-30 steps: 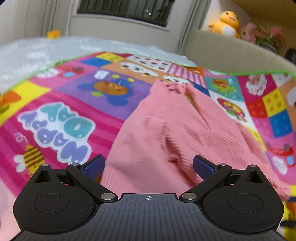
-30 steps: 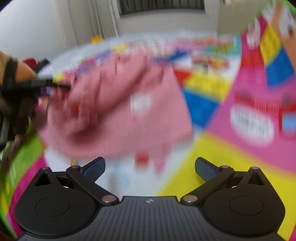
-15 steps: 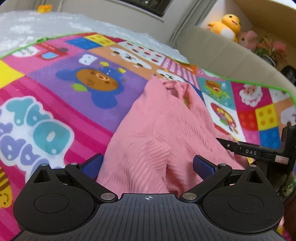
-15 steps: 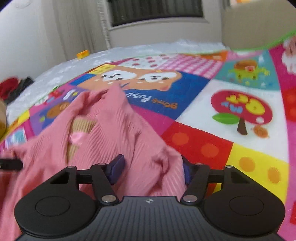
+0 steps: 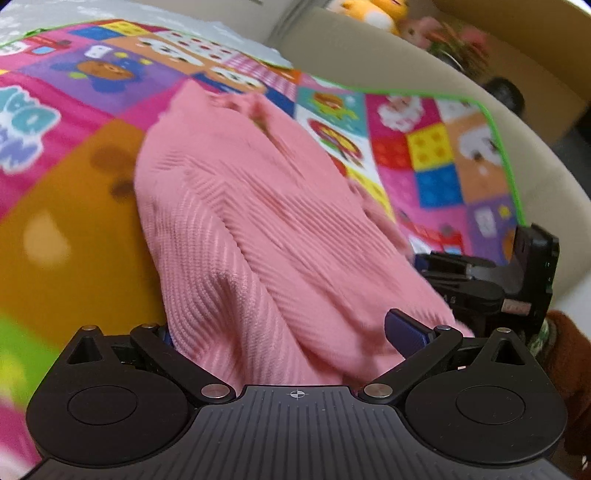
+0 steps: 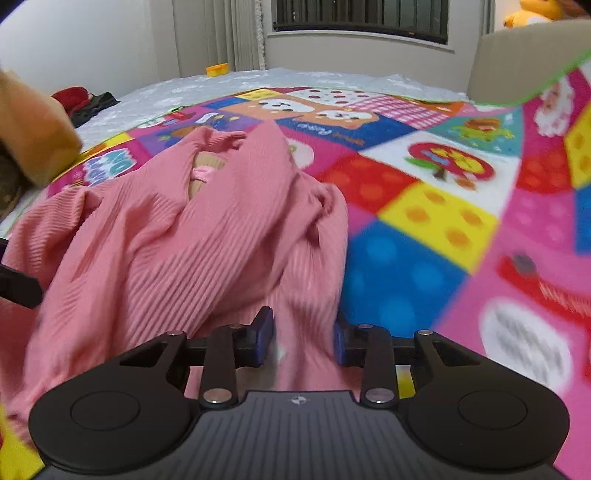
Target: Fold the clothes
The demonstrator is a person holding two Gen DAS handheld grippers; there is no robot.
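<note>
A pink ribbed garment (image 5: 258, 221) lies crumpled on a colourful play mat (image 5: 55, 240), neckline at the far end. My left gripper (image 5: 284, 332) is open wide at the garment's near hem, with fabric bulging between its fingers; the left pad is hidden under cloth and the right pad (image 5: 402, 330) shows. In the right wrist view the garment (image 6: 166, 240) runs from the neckline down to my right gripper (image 6: 303, 339), whose blue pads have closed in on a bunched fold of it. The right gripper's body (image 5: 480, 280) shows at the garment's right edge in the left wrist view.
The mat (image 6: 424, 229) spreads far to the right. A beige sofa edge (image 5: 369, 55) with plush toys (image 5: 369, 11) borders it at the back. A white sheet (image 6: 295, 79) lies beyond, with a yellow object (image 6: 217, 69) and dark and red cloth (image 6: 85, 101) on it.
The right gripper came in to the garment's edge and its fingers narrowed onto the cloth. The left gripper moved forward over the hem, staying open.
</note>
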